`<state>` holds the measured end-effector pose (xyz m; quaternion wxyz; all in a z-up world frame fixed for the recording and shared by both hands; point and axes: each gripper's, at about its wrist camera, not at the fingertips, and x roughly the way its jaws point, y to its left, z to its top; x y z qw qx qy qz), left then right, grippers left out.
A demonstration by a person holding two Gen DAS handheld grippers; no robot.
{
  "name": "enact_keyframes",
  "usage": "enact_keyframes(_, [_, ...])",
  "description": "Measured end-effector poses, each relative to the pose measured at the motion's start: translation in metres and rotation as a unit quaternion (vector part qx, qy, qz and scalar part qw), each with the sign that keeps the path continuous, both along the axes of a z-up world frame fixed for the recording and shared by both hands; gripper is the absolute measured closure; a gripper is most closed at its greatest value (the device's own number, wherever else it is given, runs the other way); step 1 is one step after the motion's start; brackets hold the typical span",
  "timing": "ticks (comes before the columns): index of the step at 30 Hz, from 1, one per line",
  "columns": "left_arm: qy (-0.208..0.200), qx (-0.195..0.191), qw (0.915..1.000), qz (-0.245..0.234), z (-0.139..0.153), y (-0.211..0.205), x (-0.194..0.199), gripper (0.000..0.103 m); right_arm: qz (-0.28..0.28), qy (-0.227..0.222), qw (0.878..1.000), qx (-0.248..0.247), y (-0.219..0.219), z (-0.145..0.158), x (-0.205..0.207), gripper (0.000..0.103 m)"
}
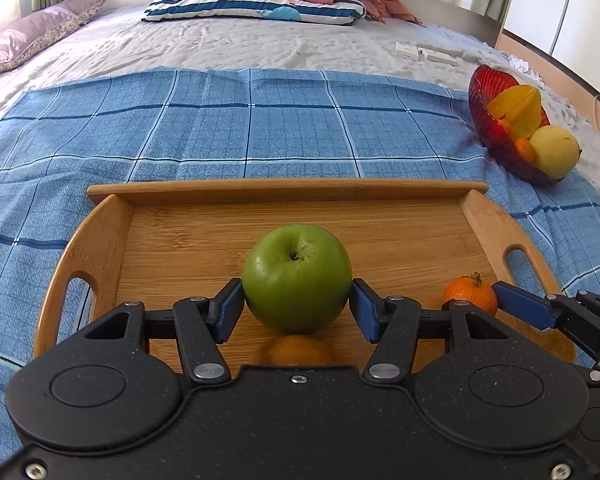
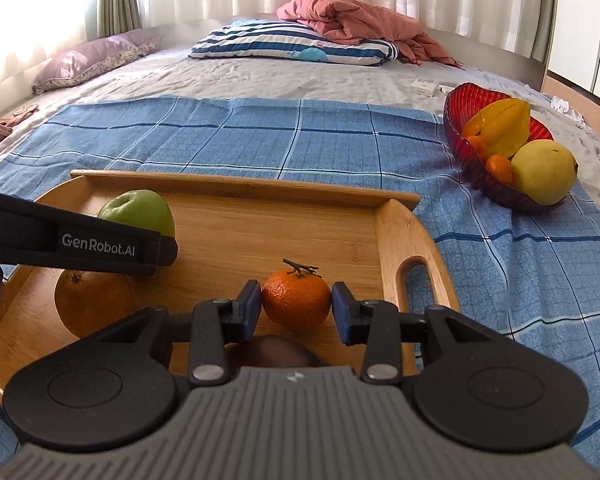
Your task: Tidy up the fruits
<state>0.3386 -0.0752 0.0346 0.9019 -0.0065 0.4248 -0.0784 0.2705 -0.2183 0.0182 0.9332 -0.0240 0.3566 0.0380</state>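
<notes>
A green apple sits between the blue pads of my left gripper over the wooden tray; the pads touch its sides. The apple also shows in the right wrist view. My right gripper is shut on a small mandarin with a stem, on the tray. The mandarin also shows in the left wrist view. A brownish-orange fruit lies on the tray under the left gripper. A dark fruit lies just below the mandarin, partly hidden.
A red glass bowl at the right holds a yellow starfruit, a yellow pear-like fruit and small oranges. The tray lies on a blue checked cloth on a bed. Pillows and a pink blanket lie at the far end.
</notes>
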Motion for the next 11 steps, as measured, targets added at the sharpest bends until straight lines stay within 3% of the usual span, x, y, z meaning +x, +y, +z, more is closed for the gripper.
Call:
enact_keyframes(6, [-0.001,0.003,1.0000,-0.002,0.0000,-0.0014,0.0001,0.047,-0.003,-0.001,1.000,0.005,-0.0017,-0.0003,-0.0013,0.057])
enact_keyframes(11, [-0.004,0.006,0.9999,-0.008,0.0021,-0.0004,-0.0021,0.047,-0.007,-0.003,1.000,0.014,-0.0062,0.0006,-0.0047,0.035])
